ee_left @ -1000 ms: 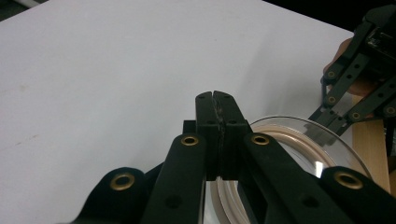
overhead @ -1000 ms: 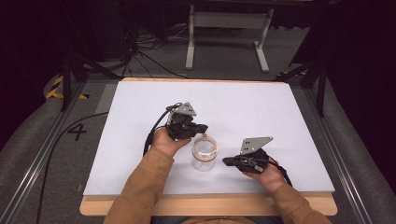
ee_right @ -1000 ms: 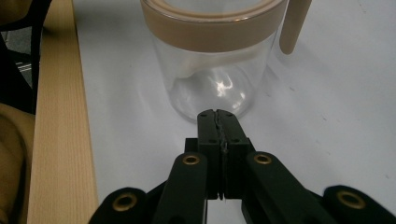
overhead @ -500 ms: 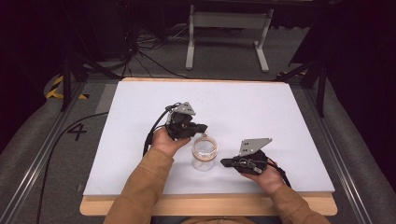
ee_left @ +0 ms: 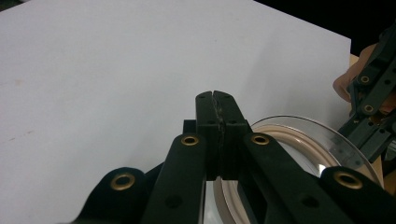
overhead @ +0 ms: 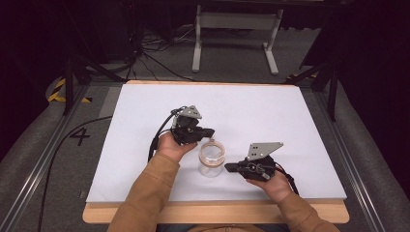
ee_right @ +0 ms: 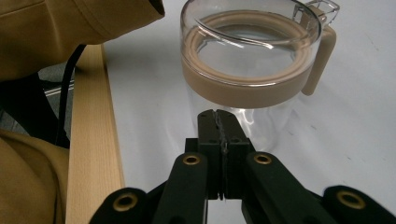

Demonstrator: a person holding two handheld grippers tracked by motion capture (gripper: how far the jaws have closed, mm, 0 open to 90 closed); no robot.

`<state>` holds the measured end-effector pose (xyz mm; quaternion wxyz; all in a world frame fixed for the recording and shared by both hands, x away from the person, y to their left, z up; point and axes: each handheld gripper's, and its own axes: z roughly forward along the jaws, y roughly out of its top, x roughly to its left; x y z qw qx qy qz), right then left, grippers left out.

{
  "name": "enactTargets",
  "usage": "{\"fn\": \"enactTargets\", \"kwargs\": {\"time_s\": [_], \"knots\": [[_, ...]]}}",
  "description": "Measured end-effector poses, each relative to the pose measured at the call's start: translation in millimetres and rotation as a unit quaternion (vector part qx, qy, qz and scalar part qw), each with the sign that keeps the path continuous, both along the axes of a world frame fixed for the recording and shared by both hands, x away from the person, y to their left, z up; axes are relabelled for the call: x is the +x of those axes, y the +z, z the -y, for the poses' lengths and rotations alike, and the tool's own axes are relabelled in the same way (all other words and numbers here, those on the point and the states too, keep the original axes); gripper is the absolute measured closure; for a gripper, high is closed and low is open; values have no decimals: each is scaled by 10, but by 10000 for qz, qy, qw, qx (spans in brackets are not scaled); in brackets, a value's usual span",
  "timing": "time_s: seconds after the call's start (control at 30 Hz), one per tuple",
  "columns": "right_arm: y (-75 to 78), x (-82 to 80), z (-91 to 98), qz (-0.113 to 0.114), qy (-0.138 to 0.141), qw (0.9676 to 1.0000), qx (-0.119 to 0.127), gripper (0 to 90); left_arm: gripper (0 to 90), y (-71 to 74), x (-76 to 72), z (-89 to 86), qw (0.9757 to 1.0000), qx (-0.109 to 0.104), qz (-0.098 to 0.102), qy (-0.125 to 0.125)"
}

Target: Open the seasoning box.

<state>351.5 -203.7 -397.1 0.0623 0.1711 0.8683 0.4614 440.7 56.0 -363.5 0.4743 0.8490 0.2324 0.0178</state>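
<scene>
1. Against the picture from a second earlier, very little differs: the jar (overhead: 211,158) stands in the same spot, the left gripper (overhead: 209,131) has not shifted, and the right gripper (overhead: 228,167) sits a touch lower and nearer the table's front edge.
2. The jar is clear, with a tan ring and a clear lid on top. It stands upright on the white table (overhead: 290,116), near the front edge, between the two grippers.
3. The left hand (overhead: 170,146) comes in from the front in a tan sleeve (overhead: 145,193) and holds its gripper roughly level, pointing to the right, its tips just behind the jar's rim.
4. The right hand (overhead: 275,182) holds its gripper low over the table, pointing left at the jar's side.
5. In the left gripper view the left gripper (ee_left: 215,95) has its two black jaws pressed flat together with nothing between them. The jar's lid (ee_left: 299,144) lies just under and to the right of them; whether they touch it cannot be told.
6. In the right gripper view the right gripper (ee_right: 218,113) is also closed tight and empty. Its tips stand just in front of the jar's glass wall (ee_right: 247,116), below the tan ring; contact cannot be told.
</scene>
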Motion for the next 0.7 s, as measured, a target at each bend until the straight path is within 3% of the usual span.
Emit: {"fn": "enactTargets", "kwargs": {"time_s": [0.27,0.7], "knots": [[22,-16,-38,-2,33,9999,101,895,899,-1,3,5,10000,25,-2,20],[5,4,-102,-195,-58,9980,602,895,898,-11,13,2,10000,-18,-30,26]]}}
